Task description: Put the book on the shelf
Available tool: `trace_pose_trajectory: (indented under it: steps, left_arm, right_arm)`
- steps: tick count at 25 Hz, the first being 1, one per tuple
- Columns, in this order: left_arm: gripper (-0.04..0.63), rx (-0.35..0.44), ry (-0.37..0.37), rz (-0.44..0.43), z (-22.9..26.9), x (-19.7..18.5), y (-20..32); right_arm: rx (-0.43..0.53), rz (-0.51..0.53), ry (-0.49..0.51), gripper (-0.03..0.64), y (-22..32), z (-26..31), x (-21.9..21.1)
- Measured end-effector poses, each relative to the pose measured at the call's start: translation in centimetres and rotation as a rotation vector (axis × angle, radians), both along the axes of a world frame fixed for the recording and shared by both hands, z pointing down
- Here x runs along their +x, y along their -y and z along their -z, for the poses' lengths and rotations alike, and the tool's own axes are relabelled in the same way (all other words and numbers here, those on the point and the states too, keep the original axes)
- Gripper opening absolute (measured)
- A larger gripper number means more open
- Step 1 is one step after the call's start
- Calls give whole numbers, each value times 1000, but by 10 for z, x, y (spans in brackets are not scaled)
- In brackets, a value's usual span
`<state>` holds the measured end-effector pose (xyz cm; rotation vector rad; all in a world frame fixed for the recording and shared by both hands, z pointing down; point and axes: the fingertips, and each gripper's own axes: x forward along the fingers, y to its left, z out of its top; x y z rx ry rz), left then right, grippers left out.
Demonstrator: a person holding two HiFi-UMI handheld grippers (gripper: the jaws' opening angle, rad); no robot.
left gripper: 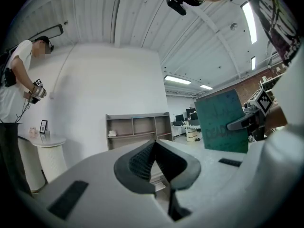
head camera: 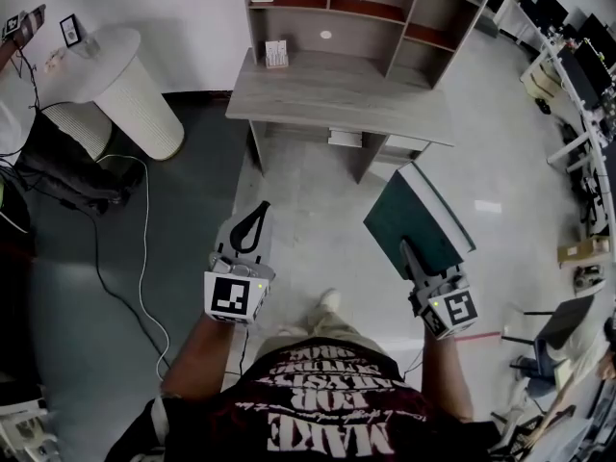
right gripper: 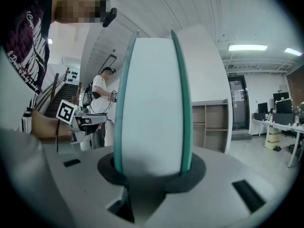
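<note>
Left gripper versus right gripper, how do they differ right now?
The left gripper has its jaws together with nothing between them; the right gripper has its jaws clamped on the green book. The left gripper's jaws meet at the tips, while the right gripper's are held apart by the book's thickness. Both point toward the shelf ahead.

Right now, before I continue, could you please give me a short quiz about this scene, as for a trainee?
1. True or false: the right gripper is shut on the book.
2. The book's cover is: A red, B dark green, C yellow.
3. What stands between the jaws of the left gripper?
Key: 1 true. 2 B. 3 Nothing; they are closed together.
</note>
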<state>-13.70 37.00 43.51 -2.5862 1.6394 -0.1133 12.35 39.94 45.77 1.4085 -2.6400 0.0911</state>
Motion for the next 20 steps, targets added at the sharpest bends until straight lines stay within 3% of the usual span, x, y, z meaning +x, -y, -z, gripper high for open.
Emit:
trace_pose_trajectory:
  steps: [6, 20]
  left_arm:
    - [6, -37, 5, 24, -11, 8, 21]
    - [6, -26, 9, 25, 11, 60, 78]
  right_arm:
    - [-17, 28, 22, 161, 28, -6, 7]
    - [2, 45, 66, 161, 85, 3, 58]
